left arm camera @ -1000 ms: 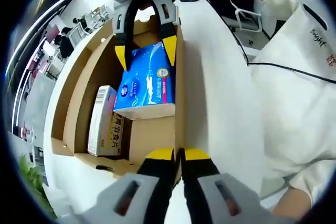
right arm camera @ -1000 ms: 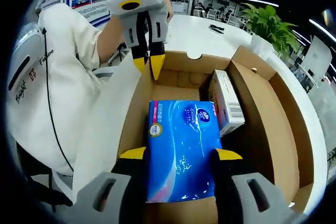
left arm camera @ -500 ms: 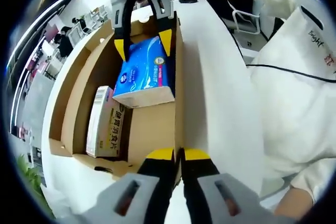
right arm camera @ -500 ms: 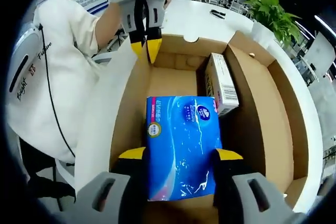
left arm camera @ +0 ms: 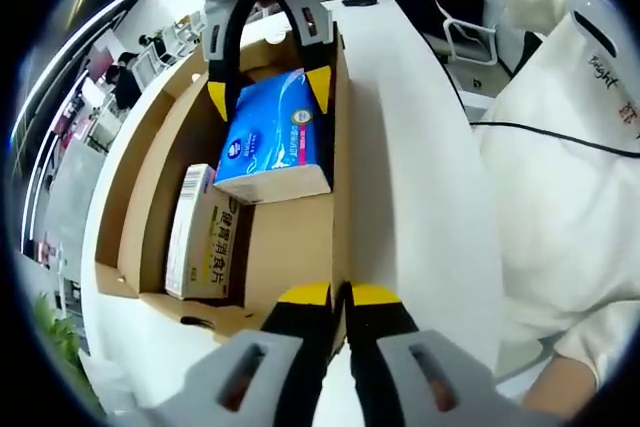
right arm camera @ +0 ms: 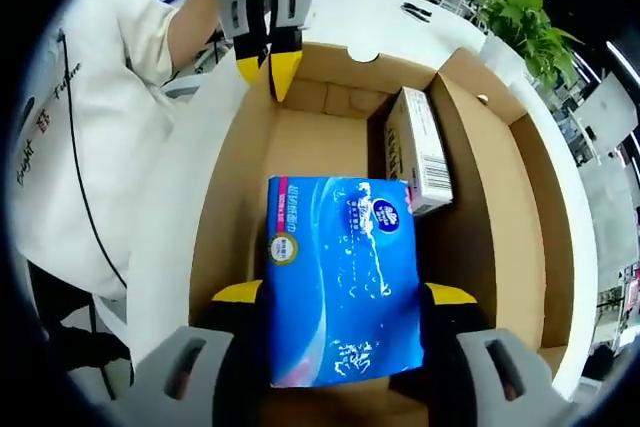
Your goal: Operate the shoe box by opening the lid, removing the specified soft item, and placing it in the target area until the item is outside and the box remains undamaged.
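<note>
The open cardboard shoe box [left arm camera: 150, 177] [right arm camera: 500, 197] lies on a white table. A blue soft tissue pack [left arm camera: 275, 132] [right arm camera: 340, 267] hangs above the box floor. My right gripper [right arm camera: 344, 295] [left arm camera: 267, 95] is shut on it, one yellow-tipped jaw on each side. My left gripper [left arm camera: 340, 294] [right arm camera: 268, 72] is shut on the top edge of the box's side wall. A small white and pink carton [left arm camera: 198, 232] [right arm camera: 415, 152] leans inside the box against the opposite wall.
A person in a white top [left arm camera: 560, 167] [right arm camera: 70, 127] stands close beside the box. The white table [right arm camera: 370, 22] runs on past the box's far end. A green plant [right arm camera: 520, 37] and office chairs [left arm camera: 465, 37] are farther off.
My right gripper has risen with the blue pack, which now sits higher above the box floor. The left gripper keeps its hold on the box wall.
</note>
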Motion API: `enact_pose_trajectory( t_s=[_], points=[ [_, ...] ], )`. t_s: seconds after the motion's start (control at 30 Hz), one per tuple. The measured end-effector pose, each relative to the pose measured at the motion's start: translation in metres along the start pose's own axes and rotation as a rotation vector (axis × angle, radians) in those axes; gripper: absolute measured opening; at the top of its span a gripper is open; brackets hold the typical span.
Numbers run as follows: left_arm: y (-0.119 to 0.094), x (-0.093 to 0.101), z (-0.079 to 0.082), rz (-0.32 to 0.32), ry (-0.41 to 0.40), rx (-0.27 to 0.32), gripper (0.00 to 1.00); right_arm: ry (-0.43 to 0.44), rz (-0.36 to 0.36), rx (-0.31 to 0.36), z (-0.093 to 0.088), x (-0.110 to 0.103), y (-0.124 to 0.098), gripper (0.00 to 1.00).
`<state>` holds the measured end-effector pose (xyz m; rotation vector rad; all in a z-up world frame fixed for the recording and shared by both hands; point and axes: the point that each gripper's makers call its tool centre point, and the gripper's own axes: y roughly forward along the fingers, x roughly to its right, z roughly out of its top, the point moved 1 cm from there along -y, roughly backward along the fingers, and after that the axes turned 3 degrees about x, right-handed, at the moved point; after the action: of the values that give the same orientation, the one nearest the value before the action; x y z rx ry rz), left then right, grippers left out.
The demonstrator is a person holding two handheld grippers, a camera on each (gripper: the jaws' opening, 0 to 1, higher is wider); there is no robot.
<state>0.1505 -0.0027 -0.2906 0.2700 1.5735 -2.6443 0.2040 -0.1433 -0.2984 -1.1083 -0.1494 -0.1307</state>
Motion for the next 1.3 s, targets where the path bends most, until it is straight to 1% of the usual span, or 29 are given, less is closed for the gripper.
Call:
enact_pose_trajectory(
  t_s=[0.03, 0.1, 0.17, 0.23, 0.3, 0.4, 0.5, 0.7, 0.83, 0.87, 1.0, 1.13, 1.23, 1.3],
  points=[
    [0.0, 0.0, 0.0, 0.0, -0.002, 0.0, 0.04, 0.006, -0.002, -0.008, -0.001, 0.0, 0.0, 0.66],
    [0.0, -0.001, 0.0, -0.002, -0.002, -0.001, 0.04, 0.041, 0.03, -0.042, -0.005, 0.0, -0.001, 0.65],
    [0.0, 0.0, 0.0, -0.005, -0.014, -0.006, 0.04, 0.041, 0.036, -0.087, -0.006, 0.004, -0.001, 0.67],
    [0.001, 0.0, 0.0, -0.005, -0.016, -0.008, 0.04, 0.039, 0.059, -0.149, -0.008, 0.006, -0.001, 0.68],
    [0.001, 0.0, 0.0, -0.005, -0.01, -0.004, 0.04, 0.048, 0.094, -0.182, -0.008, 0.006, 0.004, 0.68],
    [0.001, 0.0, 0.001, 0.003, 0.004, 0.002, 0.04, 0.052, 0.107, -0.207, -0.008, 0.007, 0.009, 0.69],
    [0.001, 0.0, 0.001, 0.005, 0.004, 0.01, 0.04, 0.055, 0.124, -0.226, -0.009, 0.006, 0.012, 0.69],
    [0.001, -0.001, 0.001, 0.002, 0.008, 0.014, 0.04, 0.062, 0.126, -0.245, -0.011, 0.005, 0.016, 0.72],
    [0.001, -0.001, 0.002, 0.003, 0.011, 0.017, 0.04, 0.078, 0.144, -0.267, -0.014, 0.006, 0.022, 0.76],
    [0.001, -0.001, 0.002, 0.004, 0.011, 0.018, 0.04, 0.082, 0.159, -0.278, -0.015, 0.004, 0.024, 0.76],
    [0.001, -0.001, 0.002, 0.007, 0.014, 0.021, 0.04, 0.081, 0.156, -0.305, -0.017, 0.003, 0.028, 0.78],
    [0.001, -0.001, 0.001, 0.005, 0.012, 0.017, 0.04, 0.062, 0.128, -0.342, -0.021, 0.0, 0.034, 0.8],
    [0.001, -0.001, 0.001, 0.008, 0.012, 0.018, 0.04, 0.061, 0.132, -0.35, -0.022, 0.001, 0.037, 0.82],
    [0.001, 0.0, 0.001, 0.016, 0.023, 0.022, 0.05, 0.072, 0.151, -0.329, -0.023, 0.001, 0.038, 0.83]
  ],
)
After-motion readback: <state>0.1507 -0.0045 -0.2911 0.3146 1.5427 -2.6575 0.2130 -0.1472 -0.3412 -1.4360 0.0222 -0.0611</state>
